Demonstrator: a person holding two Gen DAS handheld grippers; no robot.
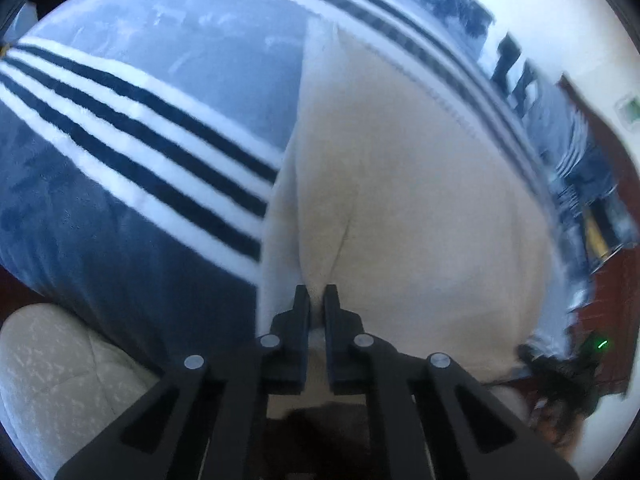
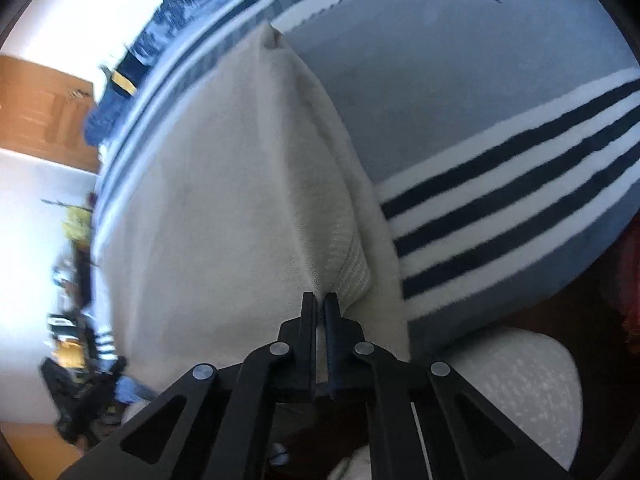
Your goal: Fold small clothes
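A cream knitted garment (image 1: 400,200) lies on a blue-grey blanket (image 1: 160,60) with white and navy stripes. In the left wrist view my left gripper (image 1: 318,300) sits at the garment's near edge, its jaws close together with a fold of cream cloth pinched between them. In the right wrist view the same garment (image 2: 220,200) rises in a ridge from its ribbed hem (image 2: 352,272) towards a far corner. My right gripper (image 2: 320,306) is shut on the cloth just beside that hem, with a thin strip of cream showing between the fingers.
A pale quilted cushion (image 1: 60,380) (image 2: 520,392) lies below the blanket's near edge. A wooden cabinet (image 2: 40,112) and blurred clutter (image 2: 80,340) stand to the left. A dark device with a green light (image 1: 600,344) sits at the right, by red-brown wood (image 1: 612,280).
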